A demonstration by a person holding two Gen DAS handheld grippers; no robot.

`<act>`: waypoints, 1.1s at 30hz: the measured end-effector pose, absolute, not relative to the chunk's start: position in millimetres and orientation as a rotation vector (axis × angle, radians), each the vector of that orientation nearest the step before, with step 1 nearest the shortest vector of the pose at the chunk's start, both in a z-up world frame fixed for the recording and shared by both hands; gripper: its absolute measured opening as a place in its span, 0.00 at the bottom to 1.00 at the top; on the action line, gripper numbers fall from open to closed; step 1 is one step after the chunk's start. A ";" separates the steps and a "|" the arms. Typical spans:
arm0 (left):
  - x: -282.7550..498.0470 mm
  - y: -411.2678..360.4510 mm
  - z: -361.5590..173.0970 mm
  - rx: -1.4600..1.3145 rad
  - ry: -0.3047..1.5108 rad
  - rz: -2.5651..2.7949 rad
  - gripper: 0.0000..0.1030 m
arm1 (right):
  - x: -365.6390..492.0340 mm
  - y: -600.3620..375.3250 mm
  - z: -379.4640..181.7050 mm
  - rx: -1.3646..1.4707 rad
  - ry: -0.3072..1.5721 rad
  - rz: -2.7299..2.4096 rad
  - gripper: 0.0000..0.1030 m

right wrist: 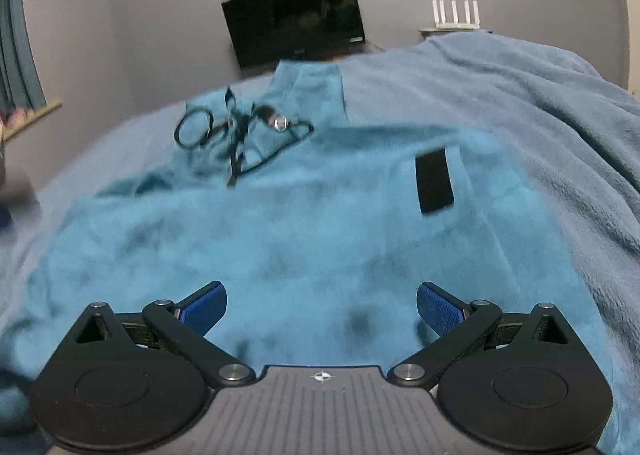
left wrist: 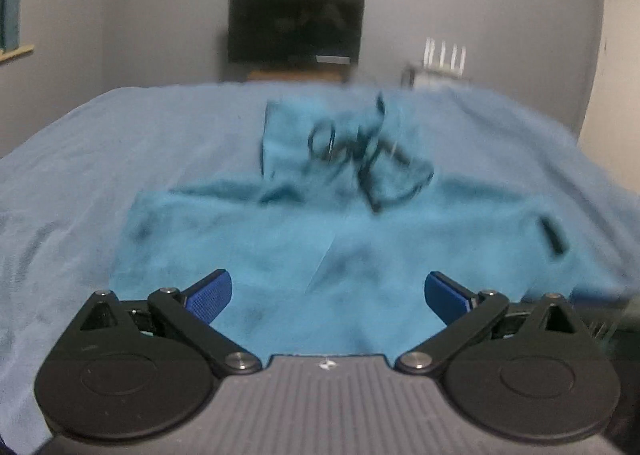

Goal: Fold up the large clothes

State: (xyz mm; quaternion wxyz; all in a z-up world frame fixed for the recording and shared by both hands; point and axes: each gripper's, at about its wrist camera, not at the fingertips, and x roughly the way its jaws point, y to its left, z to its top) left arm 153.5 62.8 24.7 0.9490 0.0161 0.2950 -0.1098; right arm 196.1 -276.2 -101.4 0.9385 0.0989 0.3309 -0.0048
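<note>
A large teal fleece garment (left wrist: pixel 320 231) (right wrist: pixel 304 223) lies spread on a bed covered by a light blue blanket (left wrist: pixel 120 143) (right wrist: pixel 500 95). A black drawstring (left wrist: pixel 360 151) (right wrist: pixel 240 131) lies tangled near its far end, and a black patch (left wrist: pixel 554 239) (right wrist: pixel 434 179) shows on its right side. My left gripper (left wrist: pixel 328 291) hovers over the garment's near edge, open, with nothing between its blue pads. My right gripper (right wrist: pixel 322 305) is also open above the near part of the garment, and its pads hold nothing.
A dark screen (left wrist: pixel 296 27) (right wrist: pixel 296 27) stands against the grey wall beyond the bed. A white router with antennas (left wrist: pixel 444 55) (right wrist: pixel 456 15) sits on a shelf to the right. A curtain (right wrist: pixel 16 43) hangs at the left.
</note>
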 end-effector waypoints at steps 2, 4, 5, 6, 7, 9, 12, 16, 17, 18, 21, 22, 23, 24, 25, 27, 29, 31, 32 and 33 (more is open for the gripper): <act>162.3 60.2 10.4 0.072 0.620 -0.223 1.00 | 206.9 -280.8 -108.7 0.193 0.729 -0.046 0.99; 164.9 63.2 -5.7 0.068 0.654 -0.236 1.00 | 215.0 -285.0 -118.7 0.182 0.780 -0.067 0.99; 167.2 66.1 -13.8 0.060 0.678 -0.241 1.00 | 216.1 -283.8 -121.0 0.165 0.785 -0.063 0.99; 171.6 67.0 -23.2 0.053 0.715 -0.244 1.00 | 216.5 -281.2 -121.1 0.141 0.784 -0.062 1.00; 175.4 70.1 -32.8 0.049 0.751 -0.241 1.00 | 216.5 -278.6 -119.9 0.123 0.776 -0.061 1.00; 178.7 70.6 -45.2 0.058 0.784 -0.231 1.00 | 212.4 -275.5 -111.1 0.123 0.700 -0.026 0.99; 181.2 65.5 -53.8 0.106 0.791 -0.221 1.00 | 211.3 -274.0 -95.1 0.113 0.583 0.014 0.99; 184.5 66.1 -57.2 0.113 0.784 -0.221 1.00 | 236.7 -276.5 -83.4 0.150 0.572 0.058 0.99; 185.1 66.4 -57.6 0.111 0.784 -0.222 1.00 | 248.5 -278.8 -81.3 0.180 0.577 0.064 0.99; 185.3 66.4 -57.4 0.110 0.783 -0.222 1.00 | 259.9 -279.6 -79.8 0.210 0.578 0.065 0.99; 187.7 65.6 -57.2 0.108 0.780 -0.221 1.00 | 298.7 -284.4 -79.2 0.260 0.587 0.068 0.95; 188.0 65.7 -56.9 0.106 0.776 -0.221 1.00 | 312.9 -285.3 -80.1 0.259 0.592 0.064 0.90; 188.1 66.1 -56.5 0.103 0.773 -0.219 1.00 | 329.5 -286.0 -81.5 0.248 0.597 0.060 0.86; 187.5 66.5 -54.4 0.097 0.762 -0.211 1.00 | 345.4 -284.9 -83.2 0.240 0.603 0.048 0.85; 184.7 67.2 -49.8 0.088 0.735 -0.197 1.00 | 360.9 -284.1 -85.0 0.239 0.608 0.034 0.80; 179.4 70.0 -38.7 0.057 0.649 -0.183 1.00 | 392.7 -288.7 -86.9 0.264 0.613 0.012 0.70; 177.4 73.4 -32.5 0.017 0.601 -0.194 1.00 | 419.4 -292.5 -87.8 0.279 0.608 -0.007 0.64; 181.9 77.3 -36.3 -0.021 0.620 -0.204 1.00 | 448.4 -294.7 -89.1 0.285 0.596 -0.029 0.64; 186.1 78.8 -41.9 -0.032 0.656 -0.198 1.00 | 465.9 -295.5 -90.6 0.285 0.596 -0.036 0.64; 190.3 79.9 -47.4 -0.040 0.690 -0.185 1.00 | 479.8 -295.6 -91.2 0.286 0.592 -0.043 0.64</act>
